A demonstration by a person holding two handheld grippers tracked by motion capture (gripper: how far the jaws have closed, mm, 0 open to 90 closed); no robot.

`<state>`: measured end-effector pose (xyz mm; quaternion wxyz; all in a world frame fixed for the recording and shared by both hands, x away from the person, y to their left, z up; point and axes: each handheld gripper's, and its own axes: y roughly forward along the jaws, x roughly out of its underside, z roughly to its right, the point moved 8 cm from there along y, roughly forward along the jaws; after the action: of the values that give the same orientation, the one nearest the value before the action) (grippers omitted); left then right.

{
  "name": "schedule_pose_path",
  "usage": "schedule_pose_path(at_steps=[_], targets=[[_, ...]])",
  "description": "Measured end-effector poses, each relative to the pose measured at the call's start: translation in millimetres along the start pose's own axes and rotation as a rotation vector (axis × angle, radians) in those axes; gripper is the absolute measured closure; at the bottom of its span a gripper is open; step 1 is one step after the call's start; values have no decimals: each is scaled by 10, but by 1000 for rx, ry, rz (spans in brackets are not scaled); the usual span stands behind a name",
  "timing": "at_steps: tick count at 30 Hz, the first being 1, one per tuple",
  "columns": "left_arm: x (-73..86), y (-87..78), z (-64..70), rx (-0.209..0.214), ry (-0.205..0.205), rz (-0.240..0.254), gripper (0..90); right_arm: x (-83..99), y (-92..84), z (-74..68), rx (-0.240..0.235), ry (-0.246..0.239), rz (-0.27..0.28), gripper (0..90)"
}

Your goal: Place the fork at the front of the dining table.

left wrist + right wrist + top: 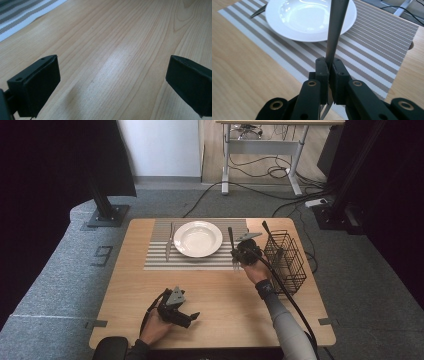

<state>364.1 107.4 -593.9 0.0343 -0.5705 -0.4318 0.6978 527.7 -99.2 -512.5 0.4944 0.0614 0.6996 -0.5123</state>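
My right gripper (239, 251) hovers over the right part of the striped placemat (155, 257), just right of the white plate (198, 240). It is shut on a fork (231, 237). In the right gripper view the jaws (329, 72) pinch the grey fork handle (337, 25), which rises across the plate (307, 20), while the tines poke out below. A knife (169, 242) lies on the mat left of the plate. My left gripper (192, 317) sits low near the table's front edge, open, with bare wood between its fingers (112, 85).
A black wire basket (286, 257) stands at the table's right edge, close behind my right hand, with a dark utensil handle (266, 230) sticking up from it. The placemat's corner (15, 20) shows far off in the left gripper view. A cable trails from each gripper.
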Motion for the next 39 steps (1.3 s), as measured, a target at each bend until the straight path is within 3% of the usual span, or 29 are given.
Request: schedule_pose_path(at_steps=[7,14,22,39], targets=[[18,37,16,-8,33,-22,0,-82,121,147,37,25,-12,845],[25,39,9,-3,30,-30,0,-131,282,288,94,29,-46,844],[31,55,24,-7,51,-46,0,-48,516,460,151,49,-104,845],[58,84,32,-20,65,-93,1,48,834,677,205,85,-163,853]])
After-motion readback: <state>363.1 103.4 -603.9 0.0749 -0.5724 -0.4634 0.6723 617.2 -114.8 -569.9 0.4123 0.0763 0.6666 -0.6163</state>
